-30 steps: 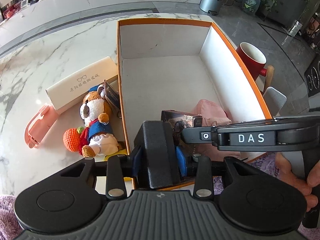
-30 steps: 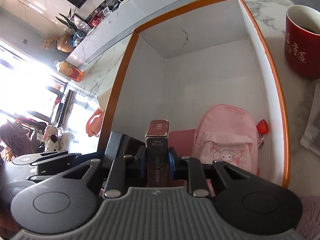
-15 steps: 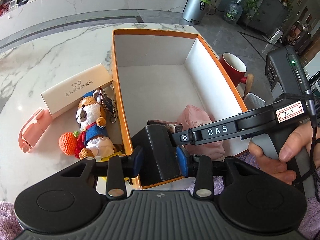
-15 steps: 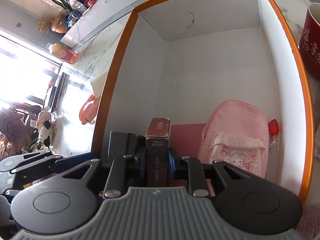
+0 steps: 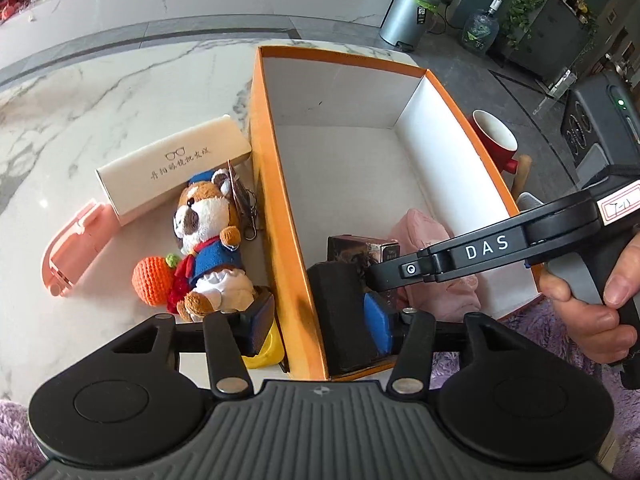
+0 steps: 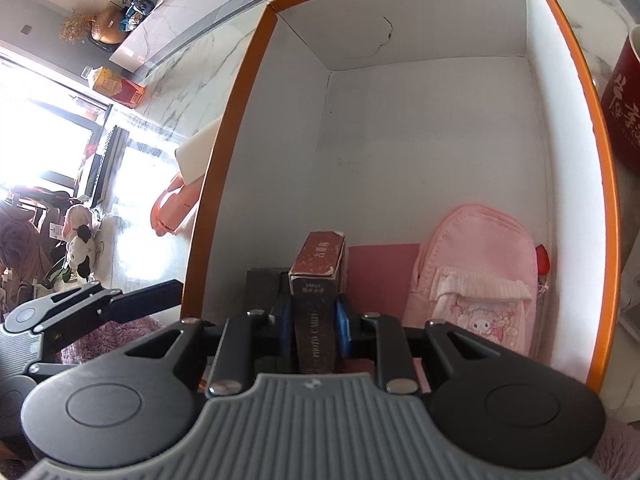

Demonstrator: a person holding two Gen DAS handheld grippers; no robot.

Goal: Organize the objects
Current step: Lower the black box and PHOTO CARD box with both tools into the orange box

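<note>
Left gripper [image 5: 318,312] jaws just opened: they straddle the box [image 5: 276,184] wall, pads off the black case [image 5: 340,312], which stands alone in the near corner. So 1 item is placed. Right gripper [image 6: 314,320] clamps the card pack [image 6: 318,280] just beside it, not yet released. Beyond, a pink bag [image 6: 480,276]. Bear [image 5: 208,236] waits outside.

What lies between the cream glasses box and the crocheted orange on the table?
A plush bear lies between the glasses box and the crocheted orange, shown in the left wrist view.
</note>
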